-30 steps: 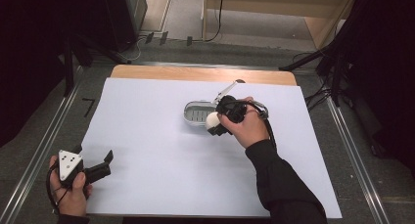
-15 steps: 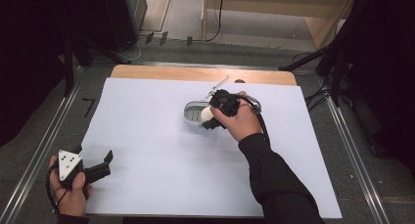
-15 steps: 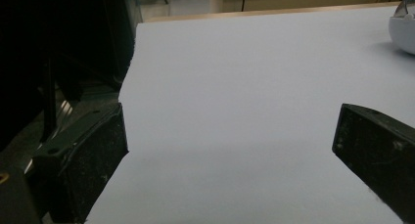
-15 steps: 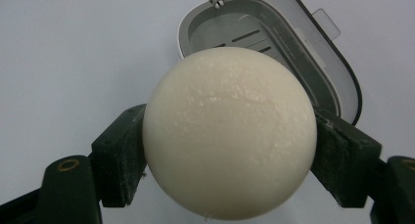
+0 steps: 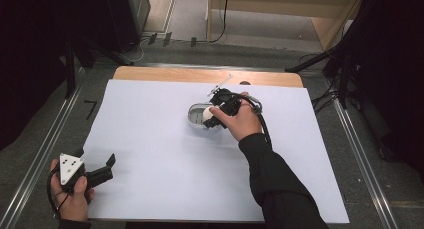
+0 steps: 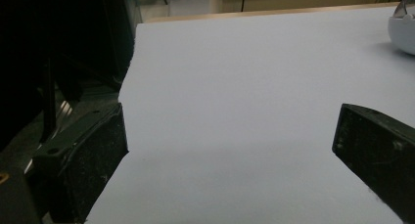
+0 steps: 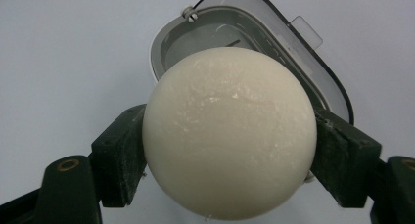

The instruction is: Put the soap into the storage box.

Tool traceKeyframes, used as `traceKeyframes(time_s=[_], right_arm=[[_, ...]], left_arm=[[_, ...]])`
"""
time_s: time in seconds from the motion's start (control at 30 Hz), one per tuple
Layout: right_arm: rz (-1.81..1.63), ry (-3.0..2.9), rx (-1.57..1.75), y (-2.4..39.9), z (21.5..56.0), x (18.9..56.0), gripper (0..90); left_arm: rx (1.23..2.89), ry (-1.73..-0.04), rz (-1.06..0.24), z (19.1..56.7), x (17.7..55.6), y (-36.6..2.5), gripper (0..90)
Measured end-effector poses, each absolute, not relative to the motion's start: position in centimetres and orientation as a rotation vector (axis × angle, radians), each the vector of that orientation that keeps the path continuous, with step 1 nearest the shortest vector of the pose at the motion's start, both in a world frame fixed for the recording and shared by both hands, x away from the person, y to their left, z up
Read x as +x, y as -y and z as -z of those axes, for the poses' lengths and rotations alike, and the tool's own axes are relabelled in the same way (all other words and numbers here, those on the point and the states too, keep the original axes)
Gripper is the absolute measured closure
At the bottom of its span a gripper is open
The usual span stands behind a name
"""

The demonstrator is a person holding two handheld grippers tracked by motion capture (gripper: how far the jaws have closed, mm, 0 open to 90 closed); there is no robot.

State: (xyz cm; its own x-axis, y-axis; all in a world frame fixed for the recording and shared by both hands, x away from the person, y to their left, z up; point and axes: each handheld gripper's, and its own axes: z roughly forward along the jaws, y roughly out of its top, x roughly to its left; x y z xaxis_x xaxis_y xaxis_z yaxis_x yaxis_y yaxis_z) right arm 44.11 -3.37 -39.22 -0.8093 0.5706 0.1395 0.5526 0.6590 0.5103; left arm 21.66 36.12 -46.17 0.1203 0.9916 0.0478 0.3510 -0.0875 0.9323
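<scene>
Ball nearer container, white tabletop

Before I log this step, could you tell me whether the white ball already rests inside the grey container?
No, the white ball is clamped between the right gripper jaws above the open grey container.

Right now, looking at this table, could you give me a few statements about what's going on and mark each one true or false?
1. The right tongs grip a white ball. True.
2. The ball already rests inside the grey container. False: it is held above the container's open top.
3. The left tongs are open with nothing between them. True.
4. The left tongs touch the container. False: they sit near the table's near left corner, far from it.
5. The container's lid is closed. False: it stands open.
</scene>
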Motion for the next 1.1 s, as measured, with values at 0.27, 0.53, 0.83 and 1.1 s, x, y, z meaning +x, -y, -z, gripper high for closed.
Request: traceKeyframes(time_s=[0.27, 0.53, 0.83, 1.1], right_arm=[[-0.848, -2.766, 1.068, 2.7, 39.2, 44.0, 23.5], [-0.863, -2.733, 1.191, 2.1, 39.3, 44.2, 23.5], [-0.870, -2.702, 1.269, 1.7, 39.7, 44.4, 23.5], [-0.867, -2.669, 1.335, 1.4, 40.1, 44.7, 23.4]], left_arm=[[1.571, -1.349, -0.980, 46.2, 21.7, -36.1, 0.2], [1.569, -1.351, -0.982, 46.2, 21.6, -36.1, 0.2], [1.566, -1.350, -0.981, 46.2, 21.6, -36.2, 0.1], [1.567, -1.349, -0.980, 46.2, 21.6, -36.2, 0.1]])
